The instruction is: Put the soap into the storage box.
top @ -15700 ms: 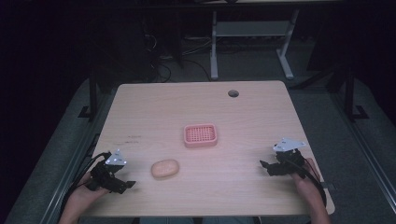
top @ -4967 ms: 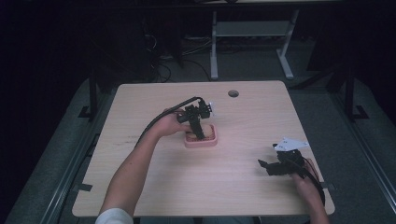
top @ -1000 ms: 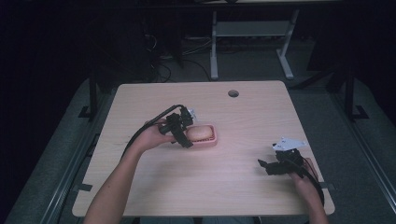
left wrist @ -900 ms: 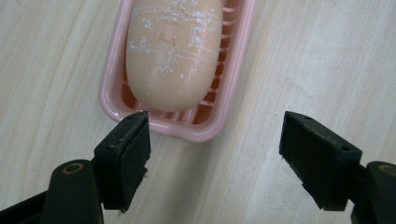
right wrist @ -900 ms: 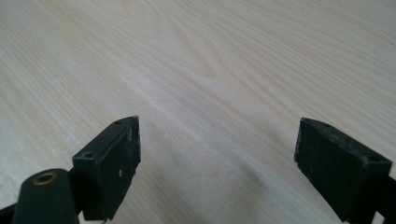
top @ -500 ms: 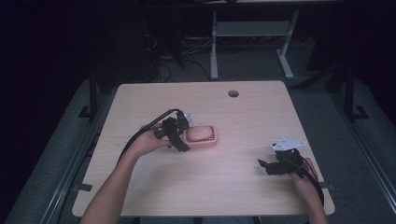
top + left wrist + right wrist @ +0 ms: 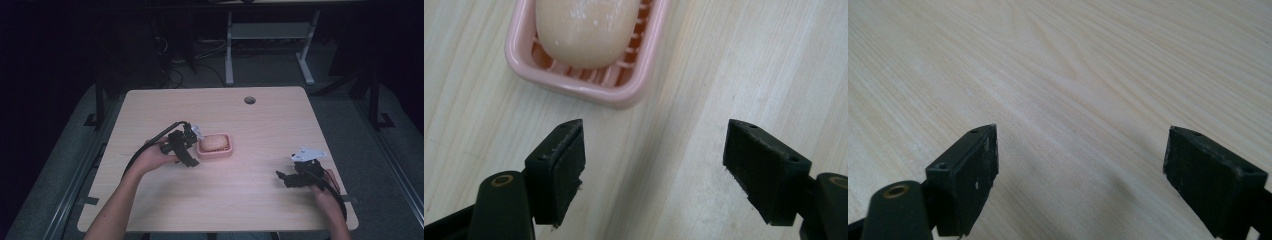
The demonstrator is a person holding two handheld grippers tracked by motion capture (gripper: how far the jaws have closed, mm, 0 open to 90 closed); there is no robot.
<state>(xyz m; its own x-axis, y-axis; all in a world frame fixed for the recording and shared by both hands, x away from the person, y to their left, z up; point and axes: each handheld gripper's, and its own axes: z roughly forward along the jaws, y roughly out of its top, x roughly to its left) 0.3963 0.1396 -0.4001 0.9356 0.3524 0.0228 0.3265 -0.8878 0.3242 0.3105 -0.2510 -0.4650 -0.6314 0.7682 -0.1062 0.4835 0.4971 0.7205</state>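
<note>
A pink soap dish (image 7: 226, 151) sits near the middle of the wooden table, and a pale oval soap bar (image 7: 213, 142) lies in it. In the left gripper view the soap bar (image 7: 584, 30) rests on the slatted pink dish (image 7: 634, 85) just beyond the jaws. My left gripper (image 7: 190, 149) is close to the dish's left side, open, with nothing between its jaws; its own view shows it (image 7: 654, 170) over bare wood. My right gripper (image 7: 284, 177) rests at the table's right front, open and empty, over plain wood (image 7: 1080, 175).
The wooden table (image 7: 260, 120) has a round cable hole (image 7: 249, 100) at its far edge. A desk frame (image 7: 265, 35) and cables stand on the dark floor behind. The person's forearms come in from the bottom.
My left gripper has drawn back leftward and toward the person, away from the dish, with its jaws open. The soap bar stays in the dish. The right gripper has not moved.
</note>
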